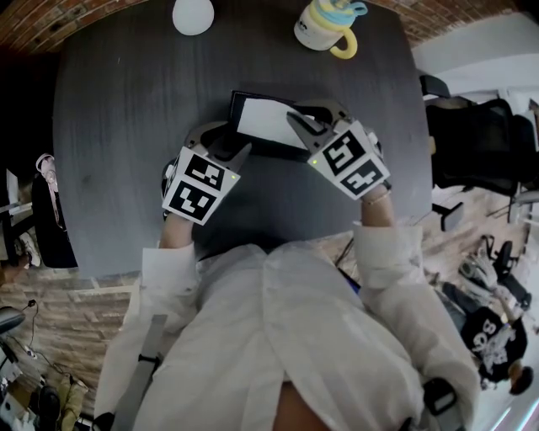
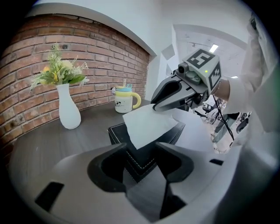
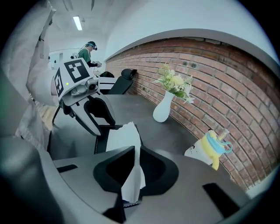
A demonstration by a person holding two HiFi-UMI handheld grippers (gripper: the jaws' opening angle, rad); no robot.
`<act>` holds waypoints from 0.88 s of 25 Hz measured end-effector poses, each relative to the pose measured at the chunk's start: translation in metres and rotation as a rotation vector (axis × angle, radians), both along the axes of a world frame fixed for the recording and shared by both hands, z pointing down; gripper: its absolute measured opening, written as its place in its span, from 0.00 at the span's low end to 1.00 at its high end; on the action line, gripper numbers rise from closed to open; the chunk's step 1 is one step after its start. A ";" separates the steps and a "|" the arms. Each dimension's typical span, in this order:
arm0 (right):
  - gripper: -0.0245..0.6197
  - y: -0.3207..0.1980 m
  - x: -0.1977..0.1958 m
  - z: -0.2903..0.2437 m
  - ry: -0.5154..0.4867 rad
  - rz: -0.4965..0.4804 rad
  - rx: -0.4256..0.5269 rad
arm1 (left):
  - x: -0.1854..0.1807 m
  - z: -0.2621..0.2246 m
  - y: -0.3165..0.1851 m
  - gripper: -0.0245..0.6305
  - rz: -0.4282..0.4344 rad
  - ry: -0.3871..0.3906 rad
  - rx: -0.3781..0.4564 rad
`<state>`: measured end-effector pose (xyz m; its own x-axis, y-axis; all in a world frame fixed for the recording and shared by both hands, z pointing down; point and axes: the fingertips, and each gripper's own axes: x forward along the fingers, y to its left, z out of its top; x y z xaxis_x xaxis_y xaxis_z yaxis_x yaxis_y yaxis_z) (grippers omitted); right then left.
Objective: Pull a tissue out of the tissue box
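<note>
Surface: dark grey table with rounded corners. A red brick wall runs behind its far edge, and the floor on the left is brick-patterned. A black office chair stands off the table's right side. Another person stands far back in the room, seen in the right gripper view.

On the table: a white vase at the far edge holds a green, yellow-flecked spray of flowers. A lidded mug with a yellow handle stands well to its right, also at the far edge.

Container: a black tissue box with pale stitching sits near the table's centre, in front of the person. A white tissue rises out of its top opening, its lower part in the box.

Left gripper: jaws spread, the box's near corner between them. Whether the pads touch the box cannot be made out.

Right gripper: jaws pressed together, pinching the tissue's edge above the box.
</note>
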<state>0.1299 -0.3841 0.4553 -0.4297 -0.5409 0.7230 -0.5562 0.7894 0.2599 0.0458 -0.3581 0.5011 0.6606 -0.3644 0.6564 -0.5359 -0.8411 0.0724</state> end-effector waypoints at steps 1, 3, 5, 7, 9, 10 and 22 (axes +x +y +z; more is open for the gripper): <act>0.10 0.001 0.000 -0.001 0.006 -0.002 0.004 | 0.000 0.000 0.000 0.34 -0.002 0.000 0.002; 0.09 0.002 0.000 -0.002 0.011 -0.002 0.010 | -0.001 -0.001 0.000 0.34 -0.005 -0.003 0.005; 0.08 0.003 0.001 -0.003 0.010 0.008 0.019 | -0.001 -0.001 -0.001 0.34 -0.006 -0.005 0.006; 0.08 0.002 0.002 -0.002 0.017 0.027 0.030 | -0.001 -0.001 0.000 0.34 -0.006 -0.006 0.006; 0.08 0.003 0.003 0.000 0.035 0.029 0.037 | 0.000 0.000 -0.001 0.34 -0.005 -0.006 0.007; 0.09 0.005 0.002 0.000 0.038 0.024 0.041 | 0.000 0.000 -0.001 0.34 -0.006 -0.006 0.007; 0.24 0.027 -0.017 -0.005 -0.036 -0.025 0.042 | 0.000 0.000 -0.001 0.34 -0.005 -0.007 0.008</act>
